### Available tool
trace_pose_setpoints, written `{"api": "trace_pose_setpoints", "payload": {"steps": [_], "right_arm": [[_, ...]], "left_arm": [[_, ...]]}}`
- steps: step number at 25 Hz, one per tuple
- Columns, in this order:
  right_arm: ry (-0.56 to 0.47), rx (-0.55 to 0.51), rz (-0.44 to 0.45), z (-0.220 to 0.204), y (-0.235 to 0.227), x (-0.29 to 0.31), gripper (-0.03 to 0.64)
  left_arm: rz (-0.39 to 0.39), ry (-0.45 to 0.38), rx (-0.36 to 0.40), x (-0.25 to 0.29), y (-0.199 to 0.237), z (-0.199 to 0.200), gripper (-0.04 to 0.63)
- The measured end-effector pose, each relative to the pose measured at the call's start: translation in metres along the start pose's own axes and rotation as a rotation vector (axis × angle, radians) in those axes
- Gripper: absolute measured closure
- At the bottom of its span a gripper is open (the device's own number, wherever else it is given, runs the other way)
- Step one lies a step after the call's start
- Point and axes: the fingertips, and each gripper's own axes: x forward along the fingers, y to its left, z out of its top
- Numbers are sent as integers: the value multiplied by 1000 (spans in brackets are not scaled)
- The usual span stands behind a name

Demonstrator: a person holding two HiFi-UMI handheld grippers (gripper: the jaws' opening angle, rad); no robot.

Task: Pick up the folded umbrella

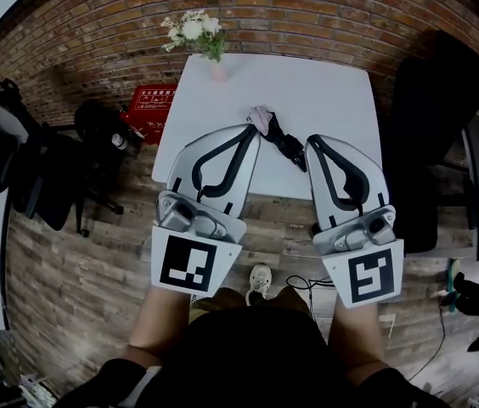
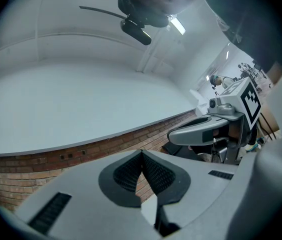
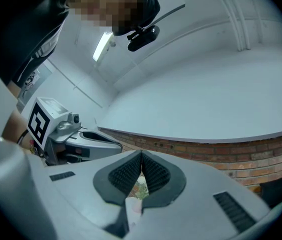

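Observation:
The folded umbrella [image 1: 267, 127], pink at one end with a black strap and handle, lies on the white table [image 1: 324, 100] near its front edge. In the head view both grippers hover over that edge, either side of the umbrella. The left gripper [image 1: 250, 132] is shut with its tip right beside the pink end; whether it touches, I cannot tell. My right gripper [image 1: 312, 142] is shut, just right of the black end. Both gripper views tilt up at ceiling and brick wall. The left gripper [image 2: 142, 152] and right gripper [image 3: 141, 154] show pads meeting, nothing held. The umbrella is hidden there.
A vase of white flowers [image 1: 195, 32] stands at the table's far edge. A red crate [image 1: 149, 109] and black chairs [image 1: 44, 172] are on the left. Another black chair [image 1: 436, 117] is on the right. A brick wall [image 1: 307, 7] is behind. Cables [image 1: 307, 287] lie on the wooden floor.

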Motion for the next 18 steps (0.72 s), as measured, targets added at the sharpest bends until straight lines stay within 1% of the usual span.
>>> {"api": "trace_pose_setpoints", "payload": {"steps": [7,18], "right_arm": [[8,4,5,-4,-6,-2,588],[15,-1,-25,-10,-24,-9,588]], "left_arm": [[0,4,4,7,0,1,583],[-42,-16,8,26,-14,5,583]]}}
